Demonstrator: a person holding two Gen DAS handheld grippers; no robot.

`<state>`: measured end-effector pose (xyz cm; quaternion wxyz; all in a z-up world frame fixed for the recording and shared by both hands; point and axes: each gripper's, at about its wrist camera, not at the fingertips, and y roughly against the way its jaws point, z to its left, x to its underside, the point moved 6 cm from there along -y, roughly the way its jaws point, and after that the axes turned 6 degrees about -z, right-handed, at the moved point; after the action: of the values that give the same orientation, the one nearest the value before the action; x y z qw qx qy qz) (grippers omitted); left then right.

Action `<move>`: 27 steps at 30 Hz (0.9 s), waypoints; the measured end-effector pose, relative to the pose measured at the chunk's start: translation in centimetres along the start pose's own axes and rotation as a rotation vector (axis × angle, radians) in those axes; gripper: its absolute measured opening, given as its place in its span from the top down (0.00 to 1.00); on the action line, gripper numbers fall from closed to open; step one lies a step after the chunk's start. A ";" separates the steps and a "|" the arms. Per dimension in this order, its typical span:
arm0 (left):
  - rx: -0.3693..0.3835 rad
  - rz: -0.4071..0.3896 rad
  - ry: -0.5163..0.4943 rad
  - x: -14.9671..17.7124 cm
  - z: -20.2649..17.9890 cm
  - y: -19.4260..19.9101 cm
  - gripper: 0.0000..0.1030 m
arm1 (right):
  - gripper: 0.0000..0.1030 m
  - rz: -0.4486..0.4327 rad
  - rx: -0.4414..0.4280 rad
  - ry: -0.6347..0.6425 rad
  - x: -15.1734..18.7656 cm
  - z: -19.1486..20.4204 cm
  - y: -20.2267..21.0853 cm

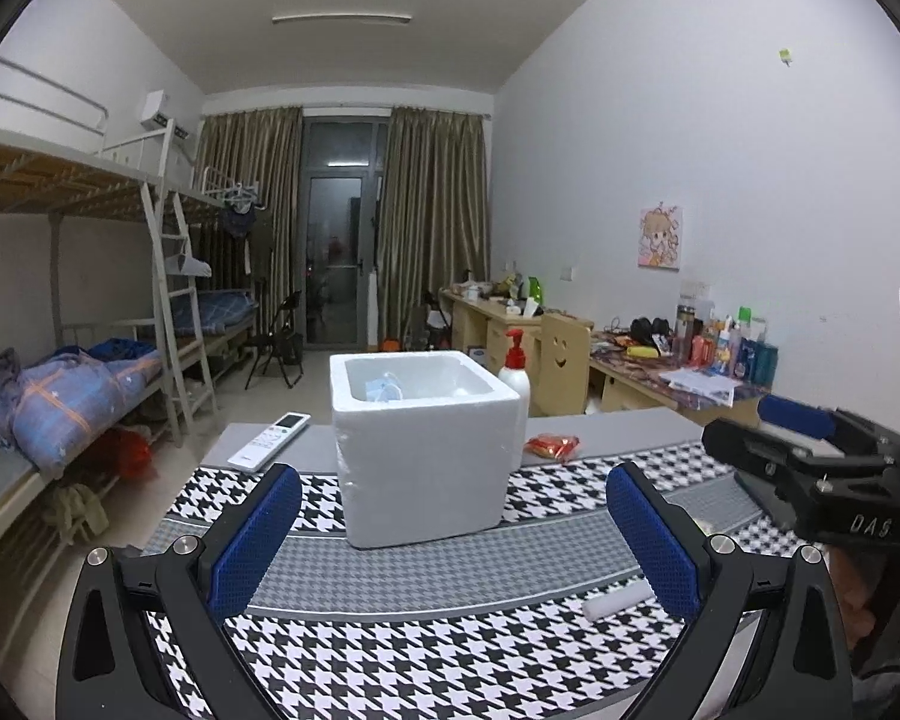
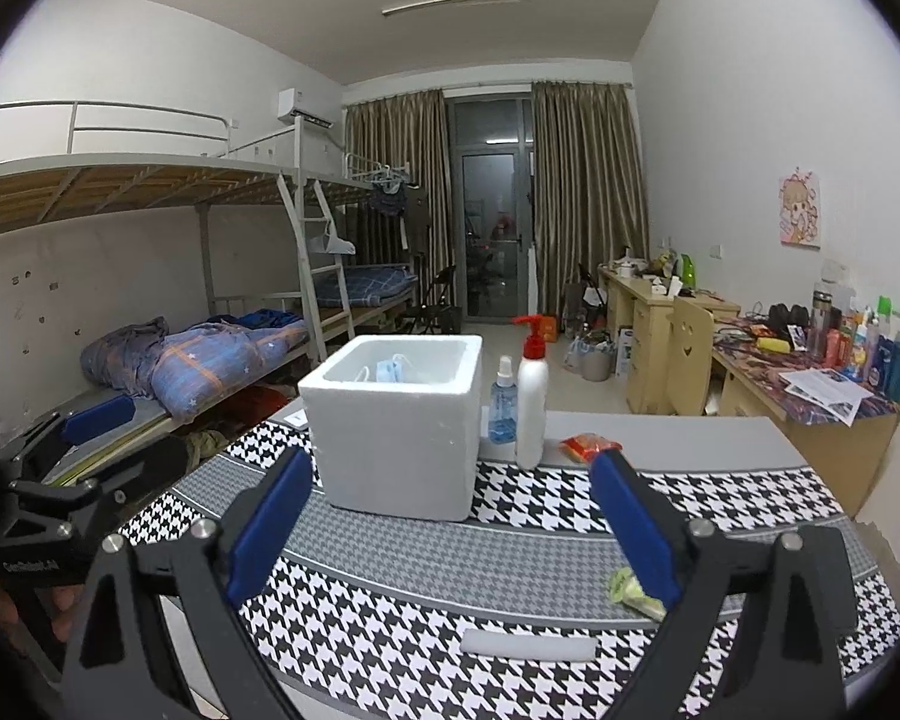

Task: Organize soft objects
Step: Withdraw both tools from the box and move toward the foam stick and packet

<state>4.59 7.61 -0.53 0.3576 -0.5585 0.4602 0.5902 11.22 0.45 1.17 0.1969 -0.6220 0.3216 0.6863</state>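
White foam box (image 2: 396, 438) stands on houndstooth-clothed table (image 2: 720, 498) in dormitory.

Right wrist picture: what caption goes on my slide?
Open right gripper faces a foam box holding a face mask.

A remote control (image 1: 269, 440) lies far left on the grey table (image 1: 630, 426). A white pump bottle (image 2: 531, 414) and blue spray bottle (image 2: 502, 405) stand together further right, a red snack packet (image 2: 588, 446) just beside them.
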 end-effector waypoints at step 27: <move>0.186 0.122 -0.016 3.3 -6.5 -2.8 0.01 | 0.07 0.017 0.137 -0.066 2.8 -5.7 3.4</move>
<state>8.94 2.03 -3.86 0.3752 -0.4890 0.5434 0.5700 12.64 -6.23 -1.03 0.2437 -0.5814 0.3666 0.6842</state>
